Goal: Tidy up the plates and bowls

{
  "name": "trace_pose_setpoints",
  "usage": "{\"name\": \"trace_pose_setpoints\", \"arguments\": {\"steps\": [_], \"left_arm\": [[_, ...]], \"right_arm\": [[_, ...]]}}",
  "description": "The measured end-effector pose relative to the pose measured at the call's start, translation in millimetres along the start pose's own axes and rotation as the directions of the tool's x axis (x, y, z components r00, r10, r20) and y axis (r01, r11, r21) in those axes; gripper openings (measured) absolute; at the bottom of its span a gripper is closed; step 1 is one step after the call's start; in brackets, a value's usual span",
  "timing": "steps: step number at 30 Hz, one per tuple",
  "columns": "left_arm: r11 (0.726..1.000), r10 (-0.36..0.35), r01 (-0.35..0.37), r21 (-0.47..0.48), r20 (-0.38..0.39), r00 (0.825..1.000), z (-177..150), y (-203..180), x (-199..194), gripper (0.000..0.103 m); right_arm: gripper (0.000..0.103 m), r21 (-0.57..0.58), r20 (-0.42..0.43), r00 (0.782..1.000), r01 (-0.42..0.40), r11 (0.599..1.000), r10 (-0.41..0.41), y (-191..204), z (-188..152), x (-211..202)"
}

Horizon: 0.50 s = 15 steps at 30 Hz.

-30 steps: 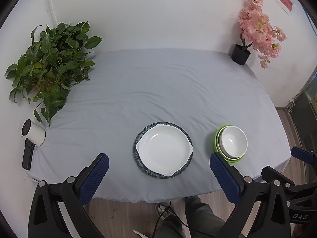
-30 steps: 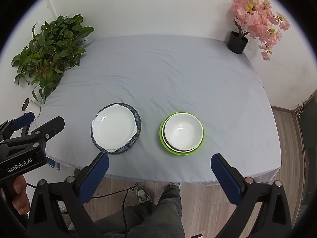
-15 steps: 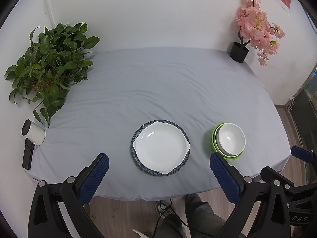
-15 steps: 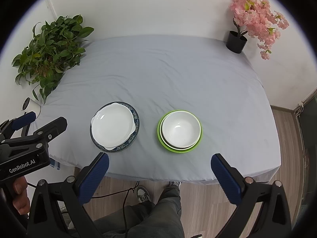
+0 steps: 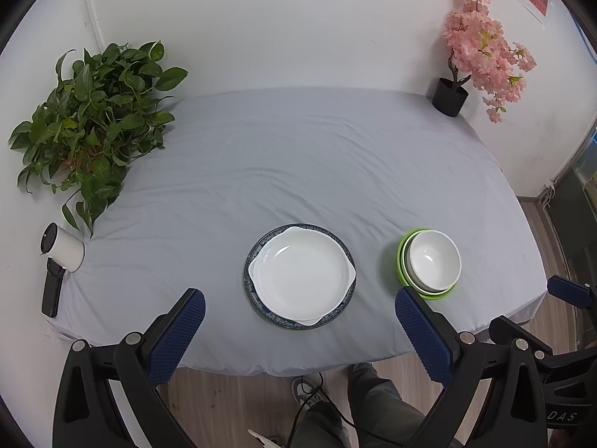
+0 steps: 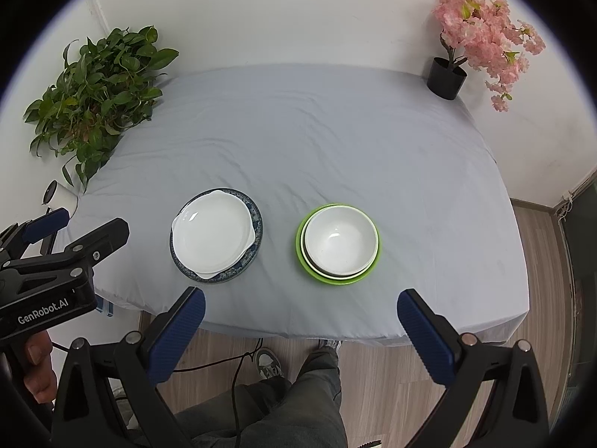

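A white dish with small handles (image 5: 304, 274) lies on a blue-patterned plate (image 5: 250, 261) near the table's front edge; the pair also shows in the right wrist view, the white dish (image 6: 212, 233) on the plate (image 6: 255, 220). To its right a white bowl (image 5: 434, 261) sits nested in a green bowl (image 5: 401, 257); in the right wrist view the white bowl (image 6: 339, 240) is inside the green one (image 6: 300, 246). My left gripper (image 5: 300, 315) is open and empty, held off the front edge. My right gripper (image 6: 300, 315) is open and empty too.
The table has a grey cloth (image 5: 298, 164). A leafy green plant (image 5: 89, 123) stands at the back left, a pink flower plant in a black pot (image 5: 449, 95) at the back right. A white cylinder (image 5: 63, 248) and a black device (image 5: 52, 291) lie at the left edge. The person's legs (image 6: 298, 403) are below.
Both grippers have drawn back slightly from the table, so the dishes sit a little farther off in view. The dishes have not moved and the jaws stay open.
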<state>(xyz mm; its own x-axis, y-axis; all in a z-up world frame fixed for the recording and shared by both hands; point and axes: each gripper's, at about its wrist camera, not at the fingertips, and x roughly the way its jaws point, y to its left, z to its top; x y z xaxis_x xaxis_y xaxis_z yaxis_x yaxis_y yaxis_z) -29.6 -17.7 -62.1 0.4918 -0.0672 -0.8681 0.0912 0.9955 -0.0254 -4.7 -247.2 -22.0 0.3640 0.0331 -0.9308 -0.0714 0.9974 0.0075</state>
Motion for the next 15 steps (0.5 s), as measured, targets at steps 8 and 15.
{"name": "trace_pose_setpoints", "arguments": {"steps": [8, 15], "left_arm": [[1.000, -0.001, 0.001, 0.004, -0.003, 1.000, -2.7, 2.2, 4.3, 0.103], [0.999, 0.008, -0.011, 0.047, 0.067, 0.998, -1.7, 2.2, -2.8, 0.103]], "right_arm": [[0.102, -0.005, -0.008, 1.000, 0.001, 1.000, -0.001, -0.1, 3.0, 2.5], [0.102, -0.007, 0.026, 1.000, -0.016, 1.000, 0.016, -1.8, 8.4, 2.3]]}}
